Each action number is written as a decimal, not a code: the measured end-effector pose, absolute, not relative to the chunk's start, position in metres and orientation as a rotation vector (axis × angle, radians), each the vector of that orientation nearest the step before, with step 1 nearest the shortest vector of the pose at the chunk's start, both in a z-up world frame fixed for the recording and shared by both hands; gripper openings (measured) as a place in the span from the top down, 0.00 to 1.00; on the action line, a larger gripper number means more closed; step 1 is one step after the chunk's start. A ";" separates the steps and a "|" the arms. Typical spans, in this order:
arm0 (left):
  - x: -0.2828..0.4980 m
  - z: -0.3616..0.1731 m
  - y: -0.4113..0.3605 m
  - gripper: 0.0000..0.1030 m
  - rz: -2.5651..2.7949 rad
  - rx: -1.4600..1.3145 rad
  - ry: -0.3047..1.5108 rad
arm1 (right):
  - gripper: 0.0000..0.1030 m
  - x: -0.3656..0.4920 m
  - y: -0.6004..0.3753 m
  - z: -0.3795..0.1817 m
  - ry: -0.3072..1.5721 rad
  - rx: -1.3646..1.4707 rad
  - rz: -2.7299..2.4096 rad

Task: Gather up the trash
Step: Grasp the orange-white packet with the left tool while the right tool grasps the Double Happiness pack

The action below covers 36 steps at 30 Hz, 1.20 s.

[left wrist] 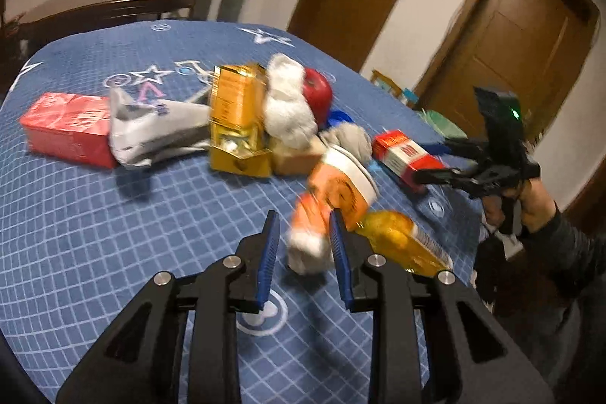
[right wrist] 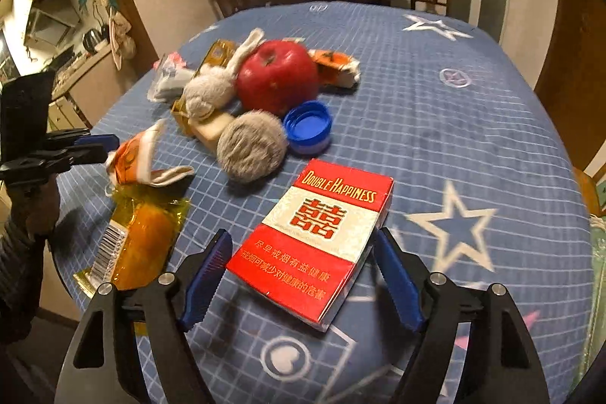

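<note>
Orange wrapper motion-blurred between left tongs

Dim, warm indoor light from overhead. Soft shadows fall beneath the clutter on the blue tablecloth. Motion blur smears the left wrist view; fisheye edges curve and darken.

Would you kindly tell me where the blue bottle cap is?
In the right wrist view, the blue bottle cap lies mid-table, just below the red apple and right of the grey pompom.
</note>
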<state>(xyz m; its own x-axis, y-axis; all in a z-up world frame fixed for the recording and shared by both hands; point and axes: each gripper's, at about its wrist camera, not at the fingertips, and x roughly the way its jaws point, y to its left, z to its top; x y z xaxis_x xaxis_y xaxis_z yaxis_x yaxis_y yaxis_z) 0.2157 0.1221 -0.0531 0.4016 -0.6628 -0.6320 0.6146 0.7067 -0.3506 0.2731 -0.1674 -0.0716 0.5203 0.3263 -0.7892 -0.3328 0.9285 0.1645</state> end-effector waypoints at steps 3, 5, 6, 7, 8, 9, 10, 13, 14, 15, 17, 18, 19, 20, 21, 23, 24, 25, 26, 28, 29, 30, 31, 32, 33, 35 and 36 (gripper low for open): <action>0.216 -0.053 0.117 0.75 -0.786 -0.049 0.830 | 0.26 0.264 -0.173 -0.066 0.918 0.021 0.397; 0.218 -0.054 0.117 0.59 -0.774 -0.049 0.829 | 0.26 0.259 -0.173 -0.066 0.915 0.031 0.408; 0.220 -0.054 0.118 0.49 -0.774 -0.069 0.821 | 0.26 0.256 -0.172 -0.067 0.913 0.038 0.418; 0.222 -0.052 0.122 0.31 -0.770 -0.101 0.800 | 0.26 0.254 -0.172 -0.068 0.913 0.042 0.423; 0.223 -0.048 0.126 0.25 -0.761 -0.128 0.775 | 0.26 0.252 -0.171 -0.069 0.915 0.049 0.428; 0.225 -0.045 0.129 0.24 -0.773 -0.154 0.770 | 0.26 0.251 -0.172 -0.071 0.919 0.058 0.434; 0.226 -0.043 0.129 0.24 -0.789 -0.167 0.773 | 0.26 0.252 -0.171 -0.073 0.921 0.063 0.434; 0.233 -0.042 0.116 0.24 -0.846 -0.162 0.813 | 0.27 0.250 -0.173 -0.076 0.927 0.089 0.440; 0.239 -0.045 0.106 0.24 -0.882 -0.149 0.864 | 0.27 0.251 -0.172 -0.077 0.928 0.091 0.440; 0.242 -0.048 0.100 0.24 -0.890 -0.140 0.883 | 0.27 0.250 -0.172 -0.078 0.929 0.091 0.441; 0.248 -0.053 0.087 0.24 -0.891 -0.110 0.912 | 0.27 0.250 -0.172 -0.079 0.929 0.094 0.442; 0.250 -0.056 0.083 0.24 -0.896 -0.108 0.924 | 0.27 0.250 -0.171 -0.079 0.928 0.095 0.443; 0.253 -0.059 0.078 0.24 -0.898 -0.103 0.938 | 0.27 0.251 -0.171 -0.079 0.929 0.097 0.442; 0.254 -0.062 0.075 0.24 -0.895 -0.094 0.948 | 0.27 0.251 -0.171 -0.080 0.929 0.100 0.442; 0.256 -0.066 0.070 0.24 -0.896 -0.081 0.964 | 0.27 0.251 -0.171 -0.080 0.930 0.103 0.443; 0.256 -0.071 0.065 0.30 -0.898 -0.063 0.986 | 0.27 0.251 -0.170 -0.081 0.932 0.104 0.445; 0.255 -0.073 0.062 0.34 -0.900 -0.049 0.996 | 0.27 0.251 -0.170 -0.082 0.933 0.104 0.445; 0.253 -0.074 0.062 0.43 -0.903 -0.042 1.004 | 0.27 0.252 -0.169 -0.082 0.934 0.104 0.446; 0.254 -0.076 0.061 0.52 -0.905 -0.035 1.015 | 0.27 0.252 -0.169 -0.083 0.935 0.104 0.447; 0.252 -0.077 0.057 0.60 -0.902 -0.028 1.015 | 0.28 0.253 -0.168 -0.084 0.933 0.105 0.449; 0.251 -0.076 0.057 0.63 -0.900 -0.031 1.007 | 0.28 0.253 -0.167 -0.084 0.930 0.105 0.449; 0.251 -0.074 0.057 0.65 -0.898 -0.038 1.000 | 0.29 0.253 -0.166 -0.083 0.926 0.104 0.449; 0.251 -0.074 0.058 0.69 -0.895 -0.043 0.996 | 0.29 0.252 -0.166 -0.083 0.919 0.103 0.446; 0.250 -0.071 0.059 0.73 -0.885 -0.049 0.986 | 0.29 0.252 -0.165 -0.082 0.914 0.102 0.444; 0.249 -0.069 0.059 0.75 -0.875 -0.052 0.979 | 0.30 0.251 -0.165 -0.081 0.904 0.101 0.438; 0.247 -0.064 0.061 0.78 -0.840 -0.054 0.955 | 0.30 0.249 -0.165 -0.078 0.885 0.100 0.427; 0.244 -0.062 0.061 0.78 -0.819 -0.049 0.939 | 0.31 0.247 -0.165 -0.077 0.872 0.095 0.419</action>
